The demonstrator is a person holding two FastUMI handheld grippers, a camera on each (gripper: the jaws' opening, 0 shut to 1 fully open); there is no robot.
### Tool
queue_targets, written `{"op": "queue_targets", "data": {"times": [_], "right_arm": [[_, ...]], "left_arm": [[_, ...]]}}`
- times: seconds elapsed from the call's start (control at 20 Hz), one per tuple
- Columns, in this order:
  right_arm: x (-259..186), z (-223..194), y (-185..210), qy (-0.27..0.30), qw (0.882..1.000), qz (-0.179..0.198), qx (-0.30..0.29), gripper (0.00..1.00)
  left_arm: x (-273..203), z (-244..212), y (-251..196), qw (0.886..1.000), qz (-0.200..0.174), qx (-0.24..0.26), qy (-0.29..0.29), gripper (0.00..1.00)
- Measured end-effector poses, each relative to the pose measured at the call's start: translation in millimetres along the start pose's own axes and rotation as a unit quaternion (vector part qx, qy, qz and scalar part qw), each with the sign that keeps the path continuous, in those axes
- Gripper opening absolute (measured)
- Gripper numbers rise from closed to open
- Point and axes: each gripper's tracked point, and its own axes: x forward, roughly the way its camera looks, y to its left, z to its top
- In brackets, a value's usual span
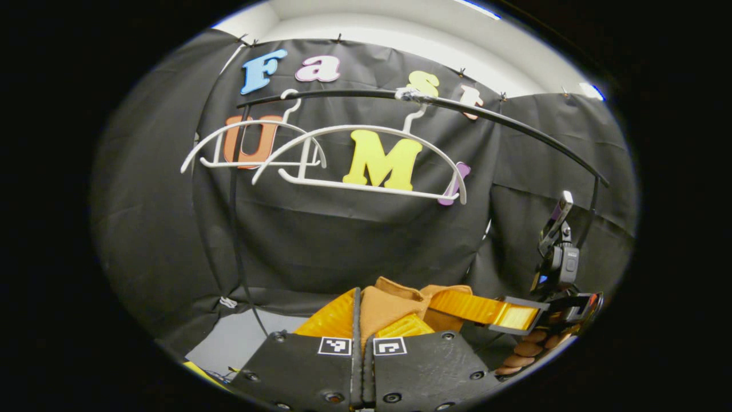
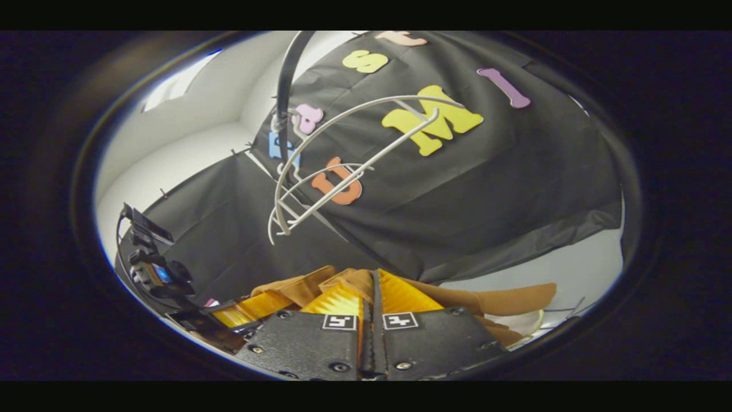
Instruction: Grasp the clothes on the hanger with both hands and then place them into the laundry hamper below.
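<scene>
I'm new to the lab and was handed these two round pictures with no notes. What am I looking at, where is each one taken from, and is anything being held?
There is no robot here: a person holds a two-finger gripper in each hand. Each picture comes from a fisheye camera riding on one gripper, looking forward along its fingers.

In the left gripper view, the left gripper sits at the bottom, closed on a brown garment. The other gripper and the hand holding it appear at lower right.

In the right gripper view, the right gripper is also closed on the same garment.

Above, two bare white hangers hang from a black rail, so the garment seems to be off them already. I can't make out a hamper.
</scene>
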Motion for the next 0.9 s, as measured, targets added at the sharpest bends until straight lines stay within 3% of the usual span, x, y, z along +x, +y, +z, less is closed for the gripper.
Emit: {"op": "queue_targets", "data": {"times": [0.2,0.25,0.3,0.55,0.75,0.9], "right_arm": [[10,-8,-7,0.004,1.0,-0.018,-0.009,0.0],[18,-13,-16,0.01,0.999,-0.031,-0.014,0.04],[32,-15,-31,0.016,0.999,-0.044,-0.015,0.0],[71,-44,-87,0.049,0.994,-0.101,-0.004,0.0],[86,-86,-144,0.094,0.979,-0.179,-0.027,0.04],[91,-128,-189,0.156,0.957,-0.241,-0.035,0.08]], "left_arm": [[17,-11,7,1.0,-0.001,0.006,0.01,0.0],[24,-20,9,1.0,-0.002,-0.006,0.023,0.0],[31,-30,7,0.999,-0.009,-0.025,0.037,0.0],[73,-81,31,0.996,0.006,-0.04,0.082,0.0],[102,-143,46,0.989,0.018,-0.046,0.14,0.01],[112,-189,48,0.977,0.041,-0.042,0.205,0.01]]}}
